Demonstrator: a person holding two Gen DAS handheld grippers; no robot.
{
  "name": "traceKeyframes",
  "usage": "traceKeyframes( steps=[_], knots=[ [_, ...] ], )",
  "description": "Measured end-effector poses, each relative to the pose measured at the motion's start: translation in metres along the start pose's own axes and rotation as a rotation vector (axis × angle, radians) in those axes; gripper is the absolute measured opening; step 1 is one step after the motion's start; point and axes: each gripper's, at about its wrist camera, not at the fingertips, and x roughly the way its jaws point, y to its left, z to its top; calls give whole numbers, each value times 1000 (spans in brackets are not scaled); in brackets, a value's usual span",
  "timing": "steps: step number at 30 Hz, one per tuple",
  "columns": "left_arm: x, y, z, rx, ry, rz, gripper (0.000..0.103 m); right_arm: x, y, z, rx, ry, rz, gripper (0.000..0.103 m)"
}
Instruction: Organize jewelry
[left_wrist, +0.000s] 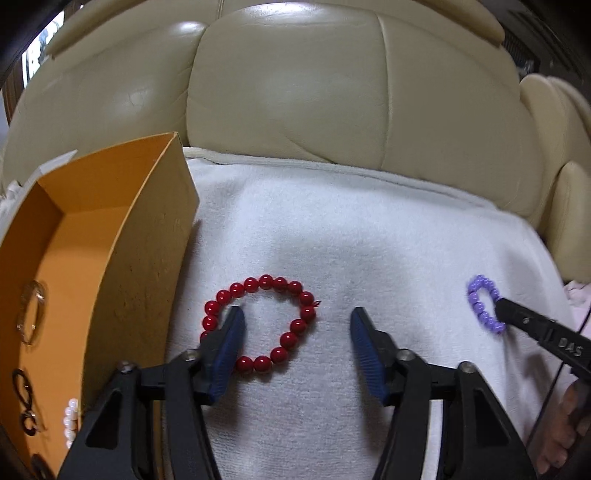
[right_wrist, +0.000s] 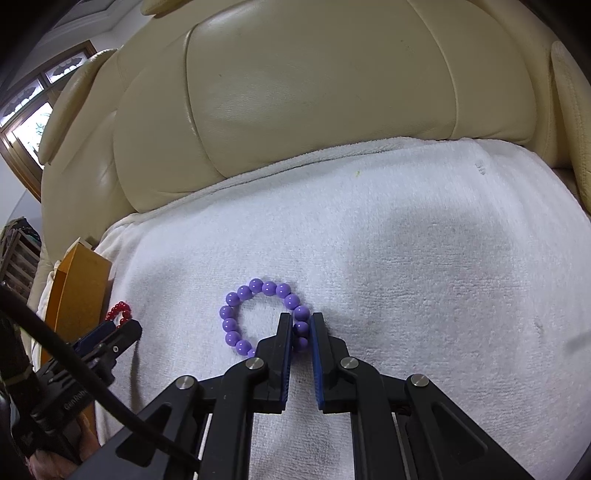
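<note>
Left tongs (left_wrist: 297, 317): jaws spread wide, holding nothing. They sit low over a white terry towel (left_wrist: 369, 240) spread on the seat of a cream leather sofa (left_wrist: 332, 92). The left blue-padded finger lies over the near-left arc of a round bracelet of glossy red beads (left_wrist: 260, 321), which rests flat on the towel; the right finger stands outside the ring, apart from it.

Right tongs (right_wrist: 298, 328): jaws nearly together, clamped on the near-right section of a round bracelet of matte purple beads (right_wrist: 258, 317). Two or three beads sit between the blue pads. The rest of the ring lies on the towel to the left of the fingers. In the left wrist view the purple bracelet (left_wrist: 484, 302) appears far right, well apart from the red one.

An open orange cardboard box (left_wrist: 147, 240) stands on the towel just left of the red bracelet. Inside it: a clear ring-shaped piece (left_wrist: 32, 314), dark metal links (left_wrist: 24, 402), and a short run of white pearl beads (left_wrist: 71, 421) at the near edge. Finer detail of these items cannot be made out.
</note>
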Motion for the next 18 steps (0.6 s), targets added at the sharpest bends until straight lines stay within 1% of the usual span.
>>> traceKeyframes(
  steps=[2, 3, 4, 6, 9, 12, 13, 15, 18],
  knots=[
    [-2, 1, -1, -5, 2, -41, 26, -2, -3, -1, -1, -1, 3, 12],
    [-3, 2, -1, -9, 5, -70, 20, -3, -4, -1, -2, -2, 2, 12],
    [-4, 0, -2, -9, 10, -94, 11, -4, -4, 0, -3, -3, 1, 12],
    [-6, -6, -5, 0, 20, -149, 10, -5, -5, 0, -3, -5, -1, 12],
    [-12, -24, -10, 56, 25, -193, 9, -9, -8, 0, -7, -14, -23, 12],
    [-18, -41, -17, 74, 40, -278, 9, -14, -18, 1, 10, -19, -30, 12],
    [-22, -50, -19, 97, 36, -298, 9, -16, -22, 2, 16, -24, -45, 12],
    [-30, -70, -26, 177, 17, -292, 9, -20, -32, 3, 32, -29, -58, 12],
    [-34, -83, -31, 219, 10, -262, 9, -25, -45, 5, 59, -33, -58, 12]
  ],
)
